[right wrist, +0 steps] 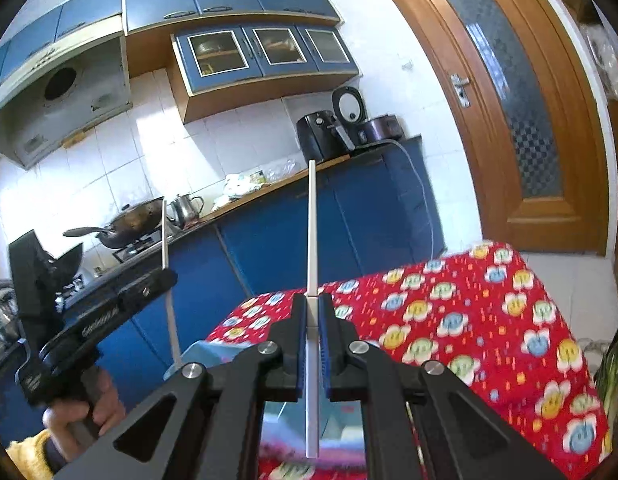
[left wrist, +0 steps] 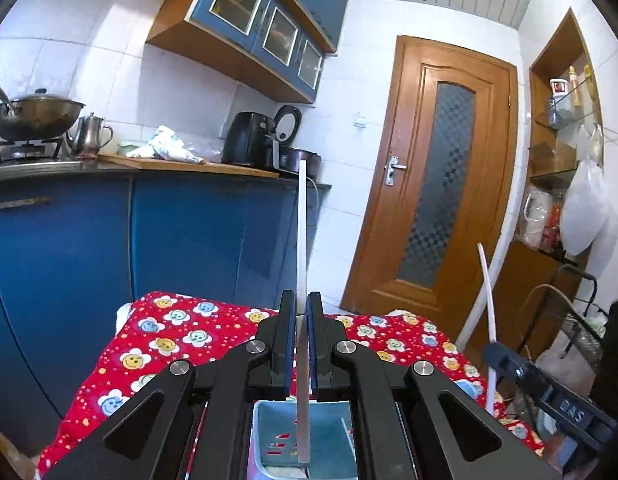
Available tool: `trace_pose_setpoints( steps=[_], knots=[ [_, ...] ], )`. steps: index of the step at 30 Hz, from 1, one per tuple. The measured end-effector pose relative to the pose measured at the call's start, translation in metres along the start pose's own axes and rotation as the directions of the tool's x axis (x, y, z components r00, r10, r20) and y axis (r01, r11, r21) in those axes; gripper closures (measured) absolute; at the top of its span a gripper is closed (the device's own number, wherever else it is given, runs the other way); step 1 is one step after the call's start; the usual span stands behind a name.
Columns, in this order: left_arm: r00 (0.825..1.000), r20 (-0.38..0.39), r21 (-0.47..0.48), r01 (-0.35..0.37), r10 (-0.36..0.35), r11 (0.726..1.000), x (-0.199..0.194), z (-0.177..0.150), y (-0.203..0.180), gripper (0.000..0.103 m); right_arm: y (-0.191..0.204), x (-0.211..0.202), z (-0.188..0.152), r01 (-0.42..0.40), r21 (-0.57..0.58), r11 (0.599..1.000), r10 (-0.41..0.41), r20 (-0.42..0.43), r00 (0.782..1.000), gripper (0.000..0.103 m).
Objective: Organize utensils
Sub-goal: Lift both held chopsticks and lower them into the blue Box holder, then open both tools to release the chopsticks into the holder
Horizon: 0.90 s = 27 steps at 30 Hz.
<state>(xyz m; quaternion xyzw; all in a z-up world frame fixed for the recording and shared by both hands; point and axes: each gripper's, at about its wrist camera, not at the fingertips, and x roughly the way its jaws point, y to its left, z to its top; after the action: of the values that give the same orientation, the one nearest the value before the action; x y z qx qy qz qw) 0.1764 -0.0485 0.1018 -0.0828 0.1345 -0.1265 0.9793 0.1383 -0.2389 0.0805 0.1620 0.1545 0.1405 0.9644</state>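
My left gripper (left wrist: 302, 306) is shut on a white chopstick (left wrist: 302, 240) that stands upright, its lower end over a light blue slotted utensil holder (left wrist: 333, 436) below the jaws. My right gripper (right wrist: 312, 307) is shut on a second white chopstick (right wrist: 312, 232), also upright, above the same blue holder (right wrist: 207, 354). The right gripper (left wrist: 505, 360) with its chopstick (left wrist: 487, 292) shows at the right of the left wrist view. The left gripper (right wrist: 149, 284) with its chopstick (right wrist: 164, 236) shows at the left of the right wrist view.
The holder sits on a table with a red flower-print cloth (left wrist: 169, 344) (right wrist: 469, 320). Behind stand blue cabinets (left wrist: 169, 232), a counter with a wok (left wrist: 33, 114), a kettle (left wrist: 89, 134), an air fryer (left wrist: 249, 140), and a wooden door (left wrist: 441, 184). A wire rack (left wrist: 577, 320) stands at the right.
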Motion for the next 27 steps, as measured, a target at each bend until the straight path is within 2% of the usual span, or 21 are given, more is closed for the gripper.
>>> trace_pose_setpoints(
  steps=[7,11,20,26,27],
  knots=[
    [0.999,0.036,0.043,-0.028,0.026,0.999,0.009,-0.021,0.000,0.098,0.002,0.032,-0.010,0.036,-0.083,0.996,-0.033,0.033,0.999,0.095],
    [0.999,0.031,0.060,-0.031,0.029,0.998,0.011,-0.032,0.000,0.098,0.001,0.037,-0.020,0.035,-0.101,0.994,-0.034,0.011,0.999,0.095],
    [1.000,-0.013,0.066,-0.020,0.021,0.998,0.009,-0.041,0.000,0.098,0.005,0.029,-0.025,0.062,-0.141,0.988,-0.068,-0.036,0.997,0.095],
    [0.997,-0.080,0.034,-0.005,0.007,0.999,0.011,-0.045,0.003,0.097,0.008,0.024,-0.030,0.074,-0.153,0.985,-0.085,-0.067,0.994,0.095],
    [0.996,-0.085,0.034,-0.002,0.005,0.999,0.010,-0.046,0.003,0.094,0.008,0.023,-0.030,0.078,-0.155,0.985,-0.090,-0.075,0.993,0.095]
  ],
)
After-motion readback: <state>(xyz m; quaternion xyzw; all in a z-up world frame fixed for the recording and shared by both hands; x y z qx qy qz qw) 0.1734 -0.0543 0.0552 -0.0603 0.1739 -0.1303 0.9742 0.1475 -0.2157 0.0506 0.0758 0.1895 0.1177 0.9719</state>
